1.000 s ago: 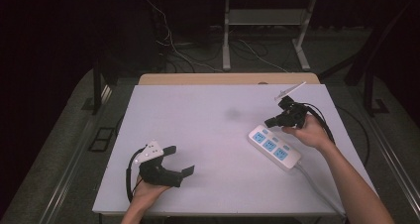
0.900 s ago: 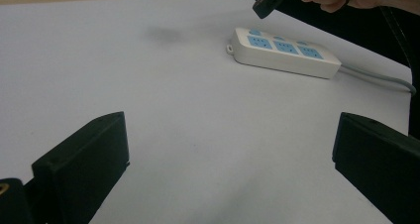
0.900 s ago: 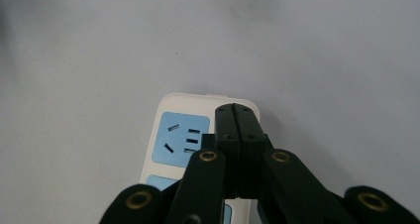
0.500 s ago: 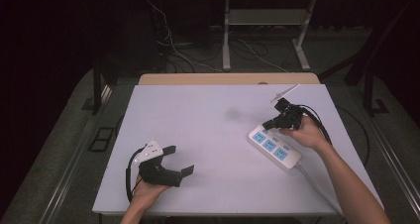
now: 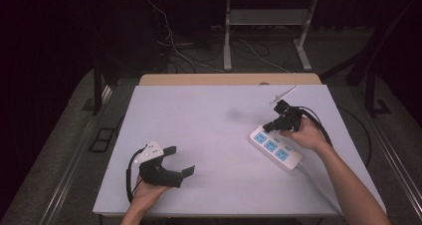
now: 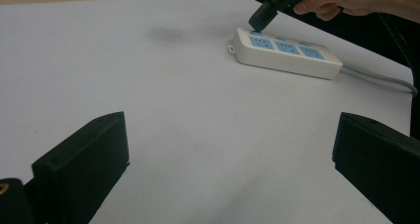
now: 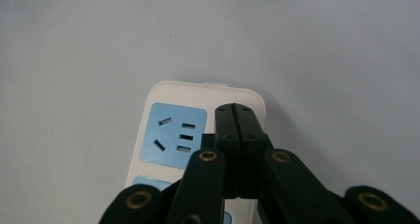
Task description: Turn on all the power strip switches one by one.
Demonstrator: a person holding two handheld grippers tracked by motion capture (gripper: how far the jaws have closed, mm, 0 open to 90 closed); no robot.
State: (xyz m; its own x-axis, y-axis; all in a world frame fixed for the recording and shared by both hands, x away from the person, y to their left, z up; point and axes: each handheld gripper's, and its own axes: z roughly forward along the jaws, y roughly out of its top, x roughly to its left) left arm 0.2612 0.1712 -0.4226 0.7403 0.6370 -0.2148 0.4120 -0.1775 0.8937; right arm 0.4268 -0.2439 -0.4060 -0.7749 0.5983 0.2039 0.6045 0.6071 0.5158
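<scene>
Nothing has shifted since — right hand-held gripper [image 7: 235, 110] blocks power strip [image 7: 173, 135]; table [image 5: 209, 130] bare.

one power strip [image 5: 275, 148], two grippers [image 5: 166, 169]

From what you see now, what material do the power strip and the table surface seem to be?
The power strip looks like moulded white plastic with a smooth, slightly glossy shell and light blue socket faces; its rounded corners suggest this. The table surface appears to be a matte pale laminate or board, flat and without glare; which one is unclear.
</scene>
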